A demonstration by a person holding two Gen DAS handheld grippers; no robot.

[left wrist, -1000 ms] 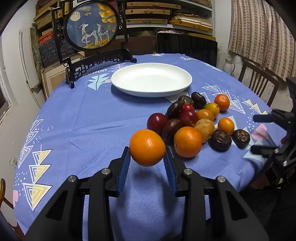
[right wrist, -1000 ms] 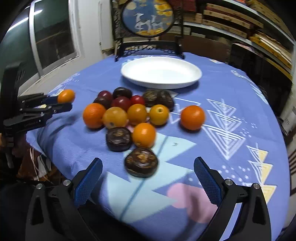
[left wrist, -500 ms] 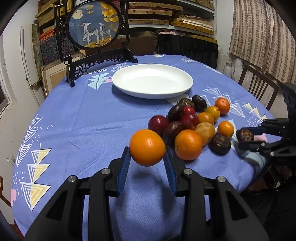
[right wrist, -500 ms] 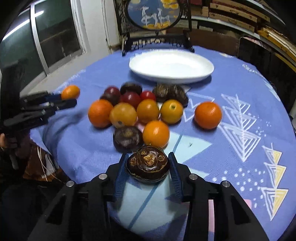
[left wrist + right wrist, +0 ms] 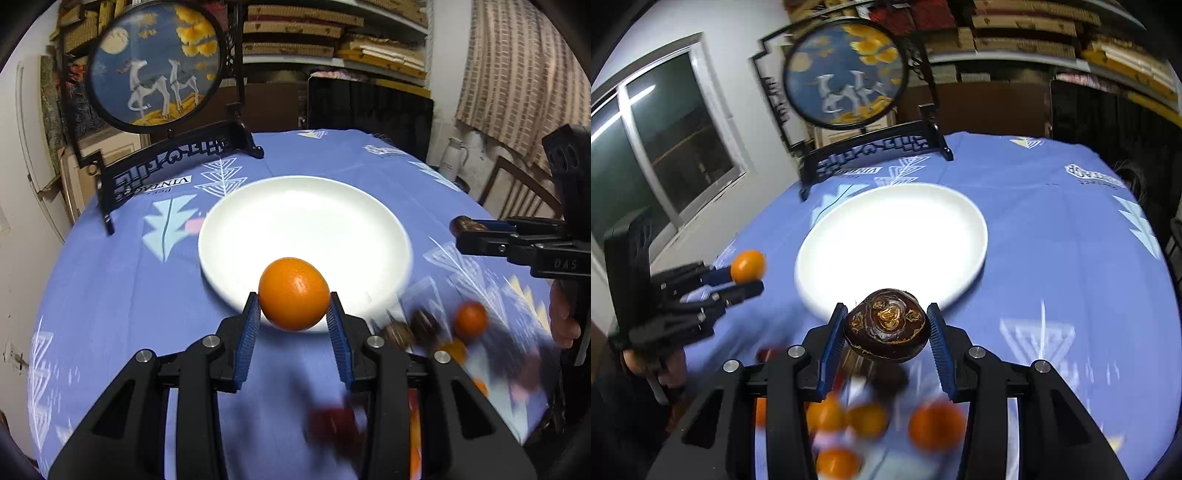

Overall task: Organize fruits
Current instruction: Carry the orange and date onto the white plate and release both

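- Left gripper, lower centre of its view, pinches an orange at the white plate's near rim.
- Right gripper clamps a dark wrinkled fruit (plate directly ahead, equally near).

In your left wrist view, the blue tablecloth carries a printed label just behind the black carved stand, toward the far left edge of the tabletop; it appears mirrored, and its larger word reads "VINTAGE", with a smaller line beneath it too small to make out. The body of the right gripper, at the right edge of that view, bears the raised letters "DAS". In your right wrist view, a second printed emblem sits near the far right edge of the tabletop, but you cannot read its lettering.
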